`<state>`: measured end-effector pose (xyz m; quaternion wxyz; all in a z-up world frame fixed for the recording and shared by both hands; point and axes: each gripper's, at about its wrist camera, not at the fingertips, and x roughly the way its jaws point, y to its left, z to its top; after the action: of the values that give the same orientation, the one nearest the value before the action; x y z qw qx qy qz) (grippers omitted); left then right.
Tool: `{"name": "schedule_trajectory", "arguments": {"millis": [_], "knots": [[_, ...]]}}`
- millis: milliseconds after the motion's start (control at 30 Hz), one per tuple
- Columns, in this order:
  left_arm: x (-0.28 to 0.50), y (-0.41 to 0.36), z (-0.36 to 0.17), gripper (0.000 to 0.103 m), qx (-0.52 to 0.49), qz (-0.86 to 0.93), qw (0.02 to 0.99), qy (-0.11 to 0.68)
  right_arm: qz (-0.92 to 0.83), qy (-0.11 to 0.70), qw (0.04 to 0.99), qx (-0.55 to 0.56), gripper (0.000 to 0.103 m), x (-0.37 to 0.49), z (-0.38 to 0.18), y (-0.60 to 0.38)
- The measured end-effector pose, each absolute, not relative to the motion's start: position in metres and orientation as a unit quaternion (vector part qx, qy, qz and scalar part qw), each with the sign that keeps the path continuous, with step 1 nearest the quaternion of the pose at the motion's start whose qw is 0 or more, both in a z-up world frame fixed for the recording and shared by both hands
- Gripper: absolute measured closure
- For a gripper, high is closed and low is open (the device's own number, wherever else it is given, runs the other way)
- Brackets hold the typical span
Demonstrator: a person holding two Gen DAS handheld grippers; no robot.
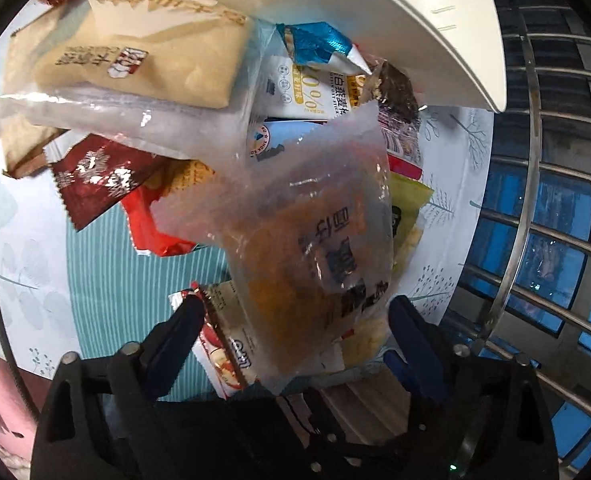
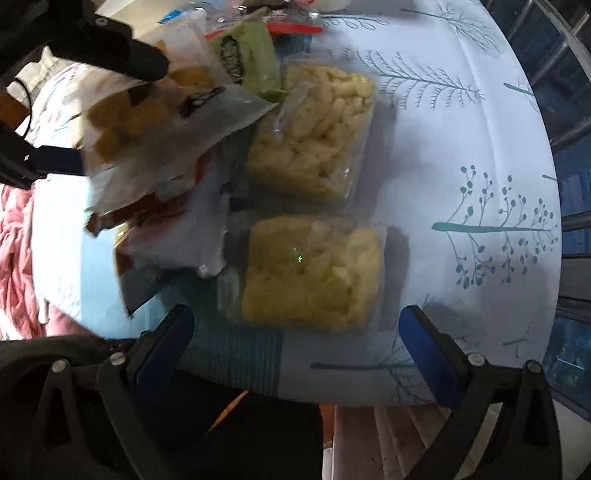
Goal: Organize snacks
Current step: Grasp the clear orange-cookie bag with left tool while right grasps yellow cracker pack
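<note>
My left gripper (image 1: pixel 295 320) stands wide open around a clear bag of orange-brown snacks (image 1: pixel 319 240) that fills the gap between its jaws without either pad pressing it. The same bag (image 2: pixel 151 120) shows in the right wrist view between the left gripper's fingers (image 2: pixel 135 60), above the pile. My right gripper (image 2: pixel 295 336) is open and empty, just short of a clear pack of pale yellow puffs (image 2: pixel 311 272). A second puff pack (image 2: pixel 319 140) lies beyond it. A heap of snack packets (image 1: pixel 143 68) covers the table (image 2: pixel 475 120).
A white basket (image 1: pixel 395 12) stands at the far side of the pile. Red packets (image 1: pixel 95 180), a blue foil one (image 1: pixel 319 44) and a green one (image 2: pixel 251 56) lie in the heap. A metal window railing (image 1: pixel 535 200) runs past the table's right edge. Pink fabric (image 2: pixel 3 240) lies left.
</note>
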<state>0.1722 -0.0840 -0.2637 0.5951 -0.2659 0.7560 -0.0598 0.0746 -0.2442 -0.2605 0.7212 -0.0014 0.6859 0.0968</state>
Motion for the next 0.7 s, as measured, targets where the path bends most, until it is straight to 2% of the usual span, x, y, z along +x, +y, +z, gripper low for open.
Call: {"name": "schedule_trajectory", "arguments": {"millis": [100, 133, 267, 300, 400, 533, 700], "knots": [[0.174, -0.083, -0.269, 0.028, -0.271, -0.056, 0.585, 0.762, 0.090, 0.691, 0.717, -0.009, 0.000, 0.078, -0.272, -0.239], [0.174, -0.083, -0.270, 0.029, -0.273, -0.057, 0.583, 0.763, 0.091, 0.693, 0.715, -0.012, 0.000, 0.078, -0.275, -0.238], [0.175, -0.086, -0.272, 0.043, -0.287, -0.063, 0.578, 0.762, 0.091, 0.689, 0.718, -0.021, 0.000, 0.080, -0.280, -0.231], [0.175, -0.084, -0.271, 0.043, -0.287, -0.063, 0.578, 0.761, 0.089, 0.689, 0.719, -0.021, 0.001, 0.080, -0.281, -0.230], [0.175, -0.084, -0.271, 0.048, -0.290, -0.060, 0.579, 0.759, 0.084, 0.690, 0.719, -0.015, 0.014, 0.082, -0.284, -0.231], [0.171, -0.077, -0.267, 0.051, -0.296, -0.057, 0.581, 0.756, 0.080, 0.687, 0.722, -0.012, 0.025, 0.082, -0.285, -0.238], [0.165, -0.074, -0.259, 0.052, -0.303, -0.052, 0.588, 0.748, 0.090, 0.678, 0.729, -0.004, 0.029, 0.087, -0.276, -0.255]]}}
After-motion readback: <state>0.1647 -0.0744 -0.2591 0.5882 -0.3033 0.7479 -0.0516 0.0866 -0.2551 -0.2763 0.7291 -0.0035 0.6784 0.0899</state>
